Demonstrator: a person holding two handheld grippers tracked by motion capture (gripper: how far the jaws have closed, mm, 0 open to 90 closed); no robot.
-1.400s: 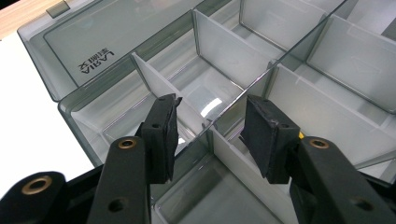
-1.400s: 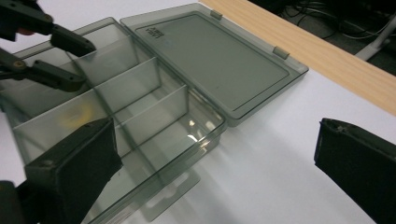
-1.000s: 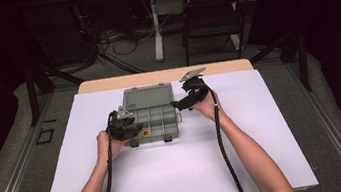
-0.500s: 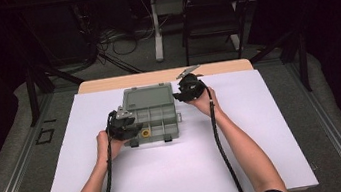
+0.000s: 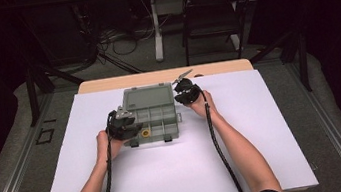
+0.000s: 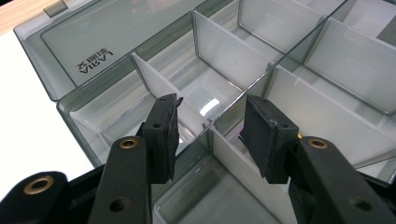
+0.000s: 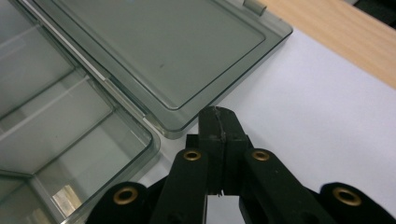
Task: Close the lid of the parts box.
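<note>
Plainly, the organizer box (image 5: pixel 151 114) lay open on the white desk (image 5: pixel 267 153). The left gripper (image 6: pixel 210 133), jaws spread, straddled a divider (image 6: pixel 233 158); the right gripper (image 7: pixel 219 135), jaws pressed together and empty, sat beside the lid (image 7: pixel 163 51). Squeezing might bend that divider.

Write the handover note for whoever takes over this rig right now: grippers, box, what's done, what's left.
Left gripper: open, jaws either side of a divider at the box's near left corner, gripping nothing.
Right gripper: shut, empty, by the lid's corner at the right side of the box.
Box: grey compartment organiser on the white mat, lid open and laid flat behind it. A small yellow item sits in a front compartment; the other compartments in view look empty.
Done: lid opened.
Left: probably working on the dividers or contents; nothing is gripped yet.
</note>
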